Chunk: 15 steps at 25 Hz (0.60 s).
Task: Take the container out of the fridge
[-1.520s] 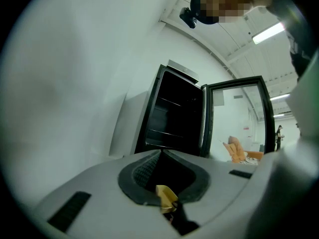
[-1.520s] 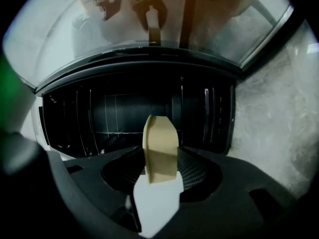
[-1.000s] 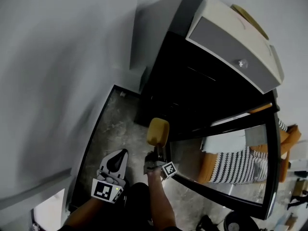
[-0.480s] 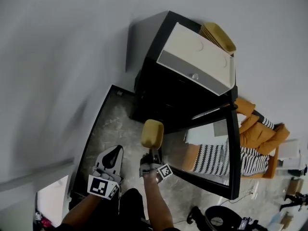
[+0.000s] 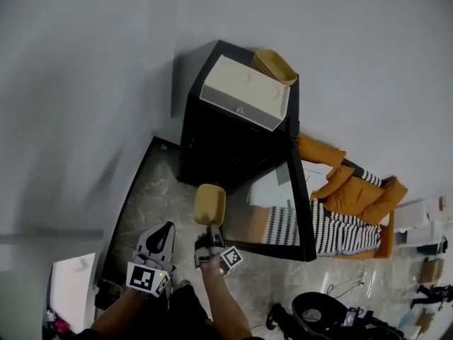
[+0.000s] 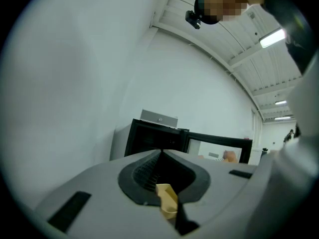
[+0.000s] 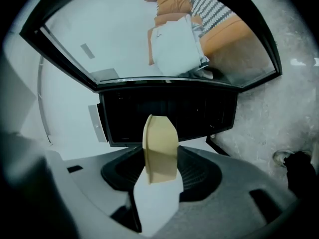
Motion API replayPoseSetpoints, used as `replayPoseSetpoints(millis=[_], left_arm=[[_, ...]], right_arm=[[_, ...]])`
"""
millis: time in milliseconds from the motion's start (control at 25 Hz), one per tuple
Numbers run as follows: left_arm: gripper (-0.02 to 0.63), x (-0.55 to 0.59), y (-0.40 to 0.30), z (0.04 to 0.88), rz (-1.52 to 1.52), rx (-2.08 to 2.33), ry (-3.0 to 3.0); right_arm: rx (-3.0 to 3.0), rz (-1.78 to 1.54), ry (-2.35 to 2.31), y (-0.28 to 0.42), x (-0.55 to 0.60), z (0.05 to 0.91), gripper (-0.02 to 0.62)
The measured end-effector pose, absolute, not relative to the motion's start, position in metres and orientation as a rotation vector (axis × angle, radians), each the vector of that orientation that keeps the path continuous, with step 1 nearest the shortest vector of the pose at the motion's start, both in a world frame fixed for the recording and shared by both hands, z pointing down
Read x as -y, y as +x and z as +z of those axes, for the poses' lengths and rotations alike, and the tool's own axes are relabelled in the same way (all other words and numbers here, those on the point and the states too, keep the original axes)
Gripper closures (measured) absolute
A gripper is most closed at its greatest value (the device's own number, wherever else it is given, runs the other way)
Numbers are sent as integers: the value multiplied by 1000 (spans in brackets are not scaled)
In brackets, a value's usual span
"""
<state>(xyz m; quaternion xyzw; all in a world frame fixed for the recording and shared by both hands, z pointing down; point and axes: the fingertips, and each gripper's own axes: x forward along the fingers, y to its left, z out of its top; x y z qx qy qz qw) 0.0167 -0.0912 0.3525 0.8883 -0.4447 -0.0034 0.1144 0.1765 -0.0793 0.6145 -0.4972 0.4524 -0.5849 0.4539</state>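
Two grippers hang in front of the black fridge (image 5: 226, 144), beside its open door (image 5: 298, 190). The right gripper (image 5: 211, 229) is clamped on the tan container (image 5: 210, 205), upright and outside the fridge. Its own view shows the dark fridge interior beyond; only the head view shows a white box (image 5: 244, 94) on the fridge top. The left gripper (image 5: 168, 229) has its jaws together.

Plain pale wall (image 5: 85, 83) fills the upper left, speckled stone floor (image 5: 161, 193) lower centre, orange sofa (image 5: 364, 197) with striped cushion (image 5: 347, 231) at right.
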Motion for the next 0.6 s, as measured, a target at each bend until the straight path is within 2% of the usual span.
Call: replayPoseSetpoints(millis=[600], left_arm=[[598,-34,0,288,-3,1423,2580]], right_arm=[[-1163,-1440,-1202,176,-42,484,405]])
